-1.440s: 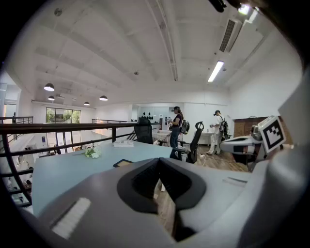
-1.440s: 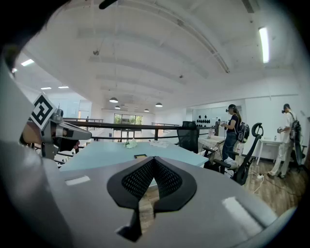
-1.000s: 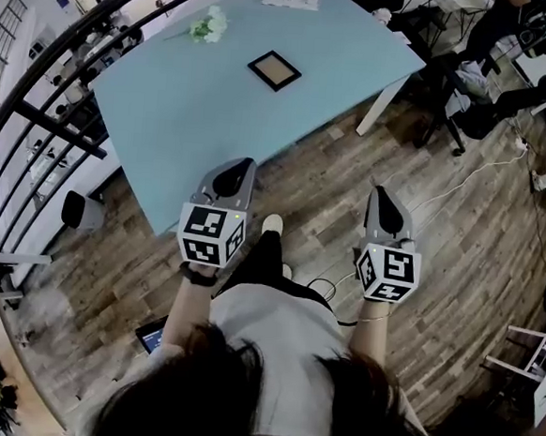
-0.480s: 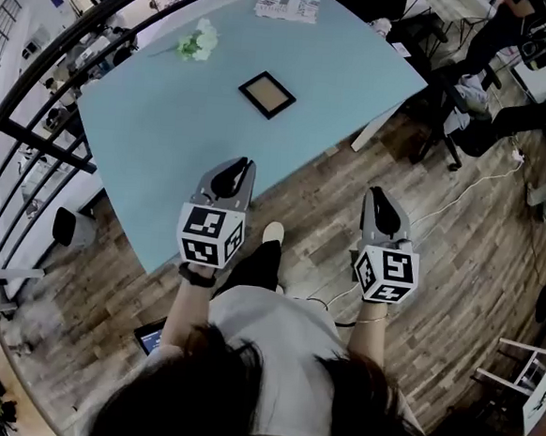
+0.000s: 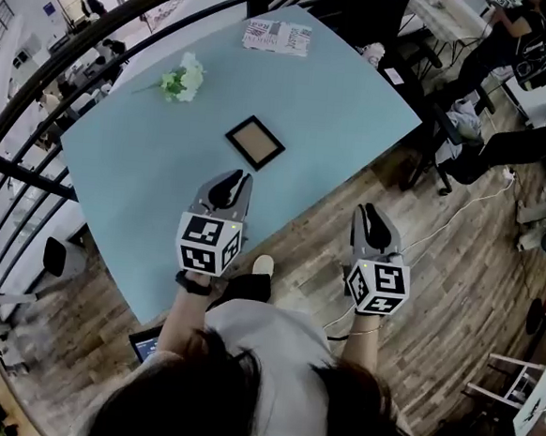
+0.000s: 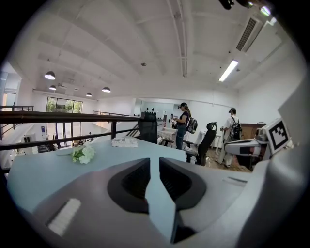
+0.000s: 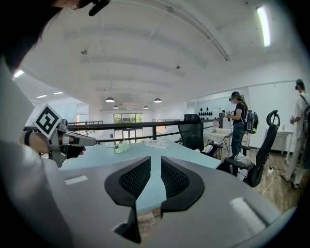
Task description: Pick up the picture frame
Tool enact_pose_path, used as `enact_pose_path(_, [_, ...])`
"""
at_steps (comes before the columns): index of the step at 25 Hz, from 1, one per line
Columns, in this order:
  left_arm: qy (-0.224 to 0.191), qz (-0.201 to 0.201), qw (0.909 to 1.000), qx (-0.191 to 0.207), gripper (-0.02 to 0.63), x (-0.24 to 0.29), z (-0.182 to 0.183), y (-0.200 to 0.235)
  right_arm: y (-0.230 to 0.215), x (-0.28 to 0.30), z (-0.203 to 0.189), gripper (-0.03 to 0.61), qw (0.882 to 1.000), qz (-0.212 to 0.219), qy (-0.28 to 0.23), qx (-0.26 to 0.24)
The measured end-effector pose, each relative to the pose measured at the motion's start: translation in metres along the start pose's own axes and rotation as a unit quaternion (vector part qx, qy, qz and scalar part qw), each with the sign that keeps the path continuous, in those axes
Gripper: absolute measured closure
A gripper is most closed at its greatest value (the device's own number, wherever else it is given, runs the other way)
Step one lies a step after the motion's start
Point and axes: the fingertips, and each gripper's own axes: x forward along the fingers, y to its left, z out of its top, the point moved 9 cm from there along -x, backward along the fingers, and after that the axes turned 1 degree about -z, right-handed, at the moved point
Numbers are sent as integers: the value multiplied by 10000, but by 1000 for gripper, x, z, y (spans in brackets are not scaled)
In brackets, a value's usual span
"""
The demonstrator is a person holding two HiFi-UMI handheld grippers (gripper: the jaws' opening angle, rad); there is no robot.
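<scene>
Light blue table (image 5: pixel 144 183) on a wood floor (image 5: pixel 457 264), with a dark railing (image 5: pixel 39 81) running behind it. The picture frame (image 5: pixel 254 142) lies flat around the middle of the tabletop and nothing's touching it. The left gripper (image 5: pixel 241 177) hovers over the near edge of the table, pointing toward the frame but clear of it. Its jaws are just a narrow slit apart with nothing between them. The right gripper (image 5: pixel 365 210) is off to the side over the floor, jaws opening, also empty. White flowers (image 5: pixel 181 81) and some printed papers (image 5: pixel 278 36) sit farther back on the table.
</scene>
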Motion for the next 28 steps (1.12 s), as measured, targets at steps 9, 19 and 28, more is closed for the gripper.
enact_pose_path(9, [91, 6, 9999, -131, 554, 33, 4, 31, 3, 50, 8, 537, 9999, 89, 74, -46])
enact_pose_path(19, [190, 558, 9970, -507, 554, 45, -9, 62, 10, 124, 10, 537, 9954, 856, 359, -233])
enact_pose_path(28, [-103, 1670, 9811, -969, 554, 74, 14, 108, 8, 247, 51, 535, 9759, 2061, 355, -622])
